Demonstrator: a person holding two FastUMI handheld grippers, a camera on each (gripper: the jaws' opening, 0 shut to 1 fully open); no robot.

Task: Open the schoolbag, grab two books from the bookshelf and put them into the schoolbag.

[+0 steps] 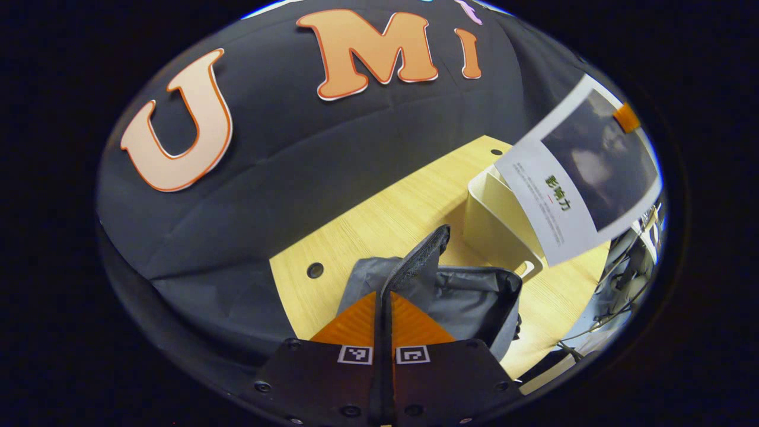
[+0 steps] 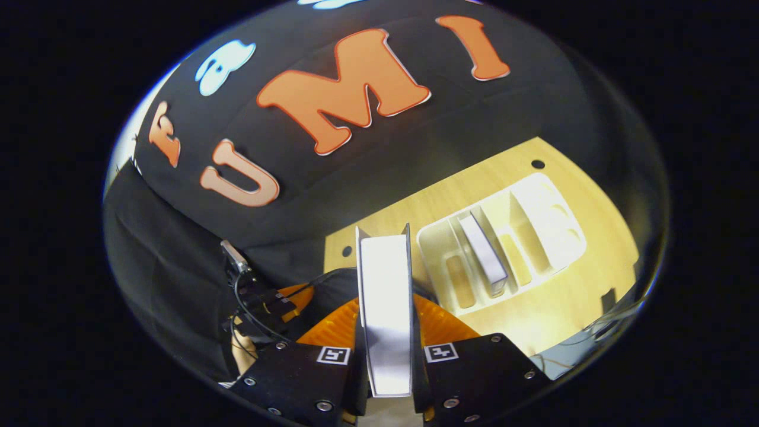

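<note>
1. The right gripper has its fingers pressed on a book, held spine-out with its long axis running forward along the fingers; pale page block, thin stiff covers.
2. The left gripper has its fingers nearly together, pinching the mesh-edged flap of the schoolbag, which stands up just ahead of them.
3. The grey, soft-fabric schoolbag gapes open right of the left fingers; the held book hangs above and beyond it.
4. The bookshelf, a cream plastic slotted rack on the wooden worktop, lies ahead-right of the right fingers, with 1 second book in it.
5. The next move is likely downward into the mouth.
</note>
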